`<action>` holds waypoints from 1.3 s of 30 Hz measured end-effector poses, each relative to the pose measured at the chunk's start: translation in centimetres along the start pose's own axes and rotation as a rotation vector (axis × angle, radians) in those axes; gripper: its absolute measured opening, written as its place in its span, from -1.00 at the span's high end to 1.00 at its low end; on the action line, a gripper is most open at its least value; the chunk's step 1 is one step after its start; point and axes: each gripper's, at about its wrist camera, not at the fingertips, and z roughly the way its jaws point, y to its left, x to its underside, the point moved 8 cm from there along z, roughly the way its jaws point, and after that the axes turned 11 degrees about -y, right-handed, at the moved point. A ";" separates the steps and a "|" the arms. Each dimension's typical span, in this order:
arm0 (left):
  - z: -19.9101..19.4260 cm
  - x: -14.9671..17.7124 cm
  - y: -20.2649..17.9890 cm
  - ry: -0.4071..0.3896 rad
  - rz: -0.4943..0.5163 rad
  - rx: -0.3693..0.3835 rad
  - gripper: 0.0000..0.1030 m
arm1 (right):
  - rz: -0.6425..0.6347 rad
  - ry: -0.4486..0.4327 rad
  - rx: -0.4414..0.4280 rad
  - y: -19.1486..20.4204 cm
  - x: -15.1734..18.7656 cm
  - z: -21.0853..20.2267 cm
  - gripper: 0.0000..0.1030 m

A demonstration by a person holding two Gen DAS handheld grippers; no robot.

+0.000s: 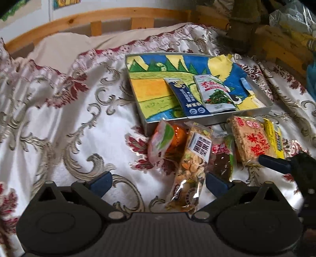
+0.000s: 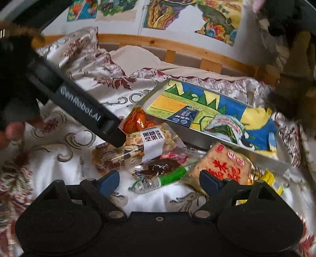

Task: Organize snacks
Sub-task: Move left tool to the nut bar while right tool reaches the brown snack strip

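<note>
A metal tray (image 1: 199, 120) (image 2: 197, 138) with a colourful drawing inside lies on the patterned bedcover. In it are a dark blue packet (image 1: 187, 98) (image 2: 186, 115) and a white and green packet (image 1: 215, 93) (image 2: 227, 126). In front of the tray lie loose snacks: an orange packet (image 1: 167, 138) (image 2: 138, 120), a nut bar (image 1: 193, 164) (image 2: 142, 146), a dark snack in a green wrapper (image 1: 223, 158) (image 2: 158, 174), a rice cracker block (image 1: 250, 140) (image 2: 223, 166) and a yellow packet (image 1: 274, 136). My left gripper (image 1: 158, 181) is open over the nut bar. My right gripper (image 2: 160, 181) is open above the green-wrapped snack.
A wooden bed rail (image 1: 118, 19) (image 2: 177, 47) runs along the back. Drawings (image 2: 177, 13) hang on the wall. The bedcover (image 1: 79, 118) spreads to the left. Cluttered wooden items and bags (image 1: 276, 39) stand at the back right.
</note>
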 end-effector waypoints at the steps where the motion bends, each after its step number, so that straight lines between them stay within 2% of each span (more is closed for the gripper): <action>1: 0.1 0.0 0.0 0.004 -0.007 0.012 -0.97 | -0.019 -0.003 0.007 0.3 0.0 0.4 -0.71; 6: 0.9 0.2 0.1 0.025 -0.037 0.045 -0.88 | -0.082 -0.035 0.037 1.4 -0.4 1.8 -0.62; 10: 1.2 0.3 -0.3 0.039 -0.052 0.081 -0.80 | -0.121 -0.013 0.069 2.0 -0.3 3.0 -0.58; 13: 1.8 0.6 -0.7 0.066 -0.051 0.101 -0.57 | -0.117 0.019 0.080 1.9 0.2 3.5 -0.41; 15: 2.3 0.9 -1.1 0.090 -0.047 0.114 -0.23 | -0.103 0.037 0.084 1.7 0.4 3.5 -0.21; 20: 2.9 1.3 -1.7 0.112 -0.066 0.150 0.08 | -0.059 0.073 0.092 1.3 0.7 3.4 0.17; 25: 3.0 1.2 -1.8 0.111 -0.065 0.150 0.08 | -0.024 0.078 0.093 0.8 0.7 3.0 0.22; 29: 3.5 1.1 -1.6 0.126 -0.067 0.149 -0.04 | 0.008 0.081 0.068 0.5 0.8 3.2 0.08; 31: 3.9 1.1 -1.6 0.133 -0.068 0.149 -0.06 | 0.009 0.077 0.062 0.2 0.7 3.4 0.08; 37: 4.4 1.2 -2.0 0.149 -0.059 0.130 -0.05 | 0.080 0.085 0.059 -0.8 0.3 3.2 0.30; 39: 4.3 1.3 -2.0 0.153 -0.062 0.129 0.01 | 0.096 0.088 0.059 -0.9 0.2 2.9 0.41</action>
